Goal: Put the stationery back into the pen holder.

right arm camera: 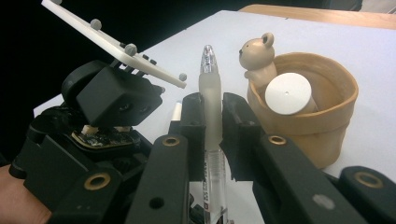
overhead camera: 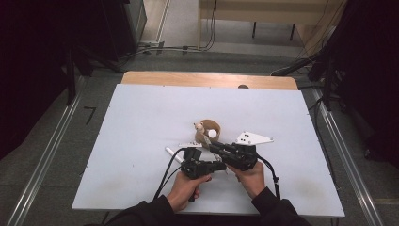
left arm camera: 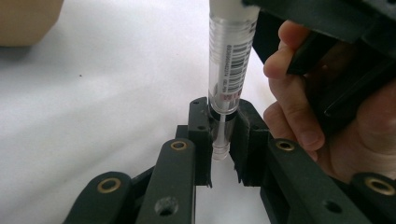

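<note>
White table (overhead camera: 141,122), both grippers clamp one pen (right arm camera: 211,93): left gripper (left arm camera: 223,140) on tail, right gripper (right arm camera: 212,135) on grip section. Pull straight, no twisting.

Both hands low at the near table edge, grippers meeting nose to nose

The left gripper (overhead camera: 200,165) and right gripper (overhead camera: 234,154) sit just beside each other, forearms in dark sleeves converging from below. Each has its jaws clamped tight on the same pen (left arm camera: 227,70), at opposite ends.
</note>
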Available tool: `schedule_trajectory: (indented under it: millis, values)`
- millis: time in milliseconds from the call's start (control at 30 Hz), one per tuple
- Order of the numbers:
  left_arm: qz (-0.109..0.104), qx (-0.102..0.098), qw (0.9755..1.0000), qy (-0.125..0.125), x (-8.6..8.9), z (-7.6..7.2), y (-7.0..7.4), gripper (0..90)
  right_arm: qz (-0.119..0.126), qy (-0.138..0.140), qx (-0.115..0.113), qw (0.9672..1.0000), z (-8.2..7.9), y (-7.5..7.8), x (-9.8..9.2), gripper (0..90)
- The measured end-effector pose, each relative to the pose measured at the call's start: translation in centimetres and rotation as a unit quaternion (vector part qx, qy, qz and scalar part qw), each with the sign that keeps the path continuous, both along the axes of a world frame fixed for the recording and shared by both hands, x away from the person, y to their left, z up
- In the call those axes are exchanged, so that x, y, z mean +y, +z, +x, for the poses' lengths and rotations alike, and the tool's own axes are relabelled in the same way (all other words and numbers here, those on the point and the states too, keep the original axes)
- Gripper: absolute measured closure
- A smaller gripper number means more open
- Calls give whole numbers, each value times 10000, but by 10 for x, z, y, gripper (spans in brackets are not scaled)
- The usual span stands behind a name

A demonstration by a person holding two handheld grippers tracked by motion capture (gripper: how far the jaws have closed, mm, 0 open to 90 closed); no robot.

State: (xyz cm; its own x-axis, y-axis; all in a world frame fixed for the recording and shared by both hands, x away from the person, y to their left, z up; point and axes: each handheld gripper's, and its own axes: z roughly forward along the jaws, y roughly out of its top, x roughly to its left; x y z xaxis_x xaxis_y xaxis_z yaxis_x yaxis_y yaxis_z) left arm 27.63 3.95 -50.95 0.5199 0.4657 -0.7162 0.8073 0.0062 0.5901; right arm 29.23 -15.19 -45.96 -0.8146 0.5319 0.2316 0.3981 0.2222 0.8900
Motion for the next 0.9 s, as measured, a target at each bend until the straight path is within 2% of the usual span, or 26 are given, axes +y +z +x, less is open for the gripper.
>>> schedule_trajectory:
  millis: [133,267,433,567,733,800,900]
  values:
    - [-24,-7,10000,71,3,1,1,797,-39,4,-33,10000,-2,2,-1,706]
    - [-27,-38,9999,118,5,1,3,797,-53,12,-43,10000,-4,6,-7,598]
    - [65,-183,9996,187,8,0,5,797,-165,-65,-169,9997,-7,10,-19,555]
    - [113,-273,9992,258,12,0,8,797,-216,-271,-215,9992,-7,11,-31,510]
    - [266,-492,9980,293,12,-3,12,797,-308,-641,-114,9974,-5,8,-50,431]
    - [314,-617,9971,300,12,-5,15,796,-418,-800,-81,9959,-4,6,-57,408]
    - [395,-788,9956,325,11,-7,20,797,-733,-947,-1,9928,-3,0,-64,390]
